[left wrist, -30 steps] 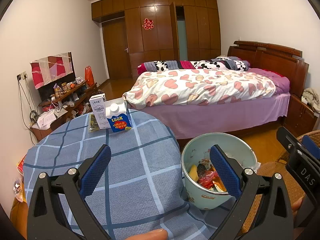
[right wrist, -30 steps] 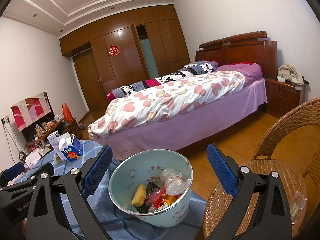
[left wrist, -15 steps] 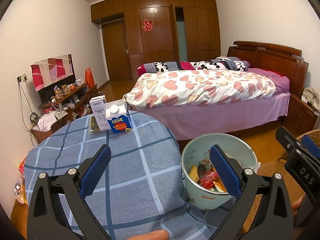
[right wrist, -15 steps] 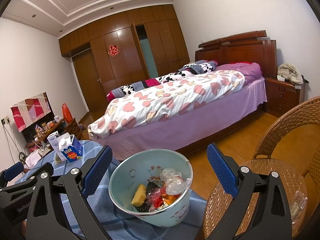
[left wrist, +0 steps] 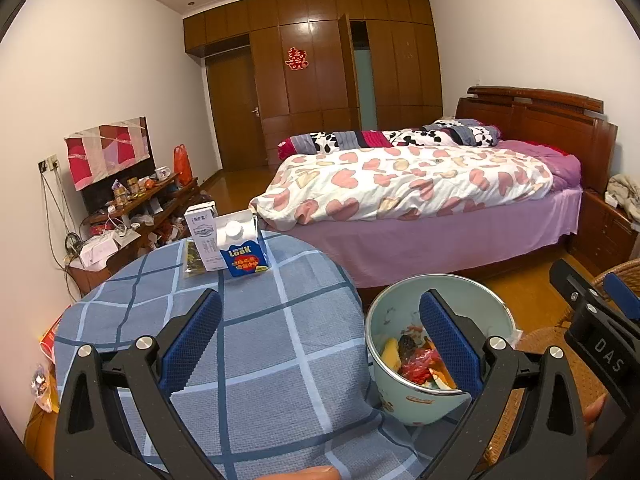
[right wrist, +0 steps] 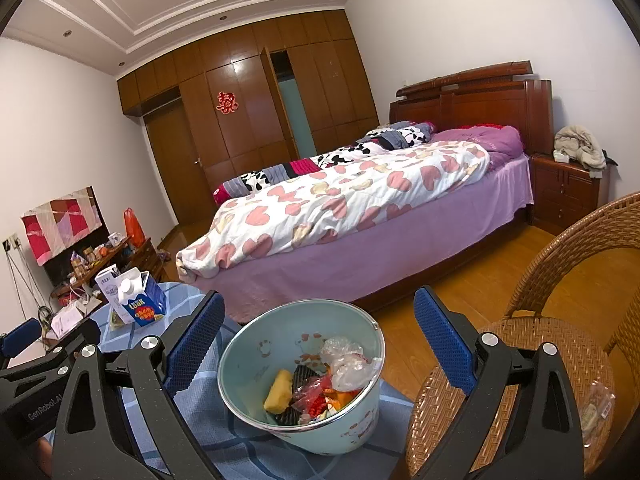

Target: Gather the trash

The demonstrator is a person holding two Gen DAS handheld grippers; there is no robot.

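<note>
With both the left gripper (left wrist: 320,340) and right gripper (right wrist: 320,336) spread empty, the pale-green enamel bucket (right wrist: 356,428) of trash perches tilted at the table's near-right edge, so a nudge could tip it off.

the blue milk carton (left wrist: 244,249) on the table says "look" in big letters. the right gripper (left wrist: 600,344) says "das" on its black side. the left gripper (right wrist: 36,392) says "genrobot.a" on its black side.
</note>
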